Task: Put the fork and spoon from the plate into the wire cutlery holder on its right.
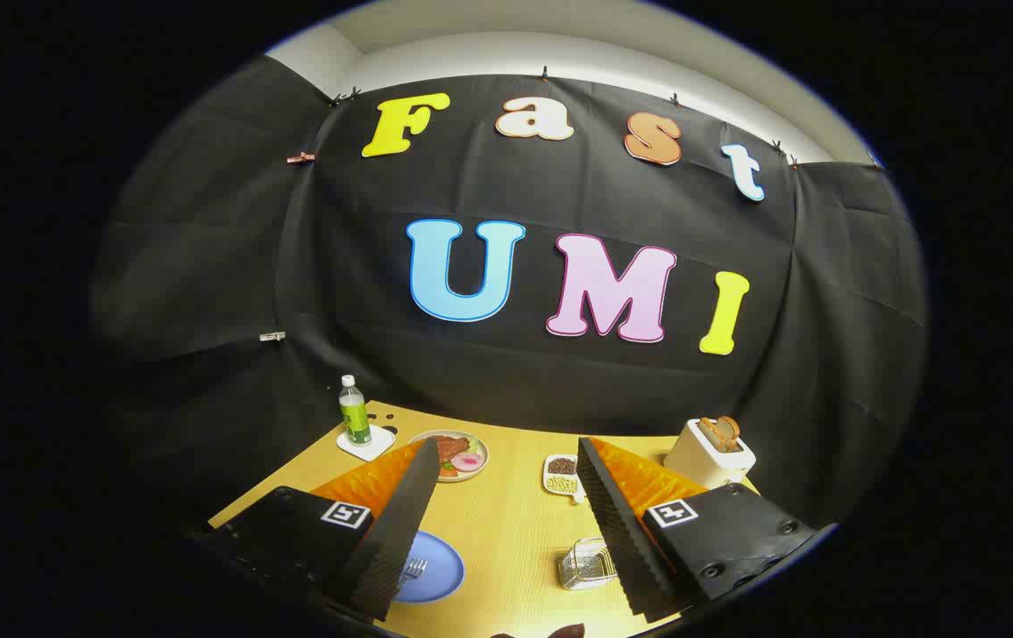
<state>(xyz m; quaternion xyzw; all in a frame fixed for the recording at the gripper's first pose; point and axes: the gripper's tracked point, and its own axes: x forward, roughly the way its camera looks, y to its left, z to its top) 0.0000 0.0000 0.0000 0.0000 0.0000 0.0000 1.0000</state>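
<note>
The gripper hovers high above the wooden table, fingers spread wide and holding nothing. Below the left finger lies the round blue plate with the fork (spoon hidden); the boxy wire cutlery holder sits by the right finger.

Fork on plate, wire holder to right; fingers spread above.

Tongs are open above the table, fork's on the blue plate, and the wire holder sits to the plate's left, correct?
Not quite: in the gripper view the wire holder sits to the right of the blue plate, not the left. The tongs are open above the table, and the fork lies on the plate.
</note>
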